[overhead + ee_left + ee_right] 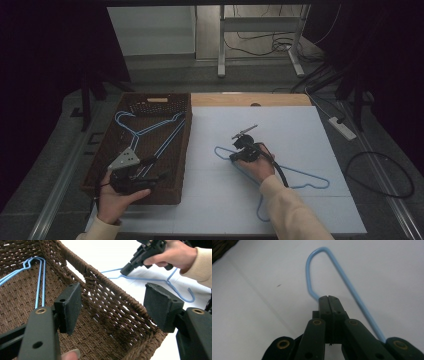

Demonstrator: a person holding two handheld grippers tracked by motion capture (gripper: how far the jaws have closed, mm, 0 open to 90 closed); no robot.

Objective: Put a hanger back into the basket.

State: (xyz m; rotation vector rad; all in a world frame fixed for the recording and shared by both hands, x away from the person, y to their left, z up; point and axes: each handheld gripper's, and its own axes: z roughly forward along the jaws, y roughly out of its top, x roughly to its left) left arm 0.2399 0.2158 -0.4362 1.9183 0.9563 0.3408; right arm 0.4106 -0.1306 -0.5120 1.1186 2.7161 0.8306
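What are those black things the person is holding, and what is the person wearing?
Two handheld grippers, black, each with two flat blocky jaws on linkage bars with brass-coloured rivets. The left gripper carries a grey three-cornered plate; a black cable trails from the right gripper. Both sleeves are cream.

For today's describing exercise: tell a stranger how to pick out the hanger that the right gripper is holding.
Start at the white sheet covering the table, right of the brown woven basket. On it lies one light blue wire hanger, its hook toward the person. The right gripper is shut on its far corner; the other blue hangers lie inside the basket.
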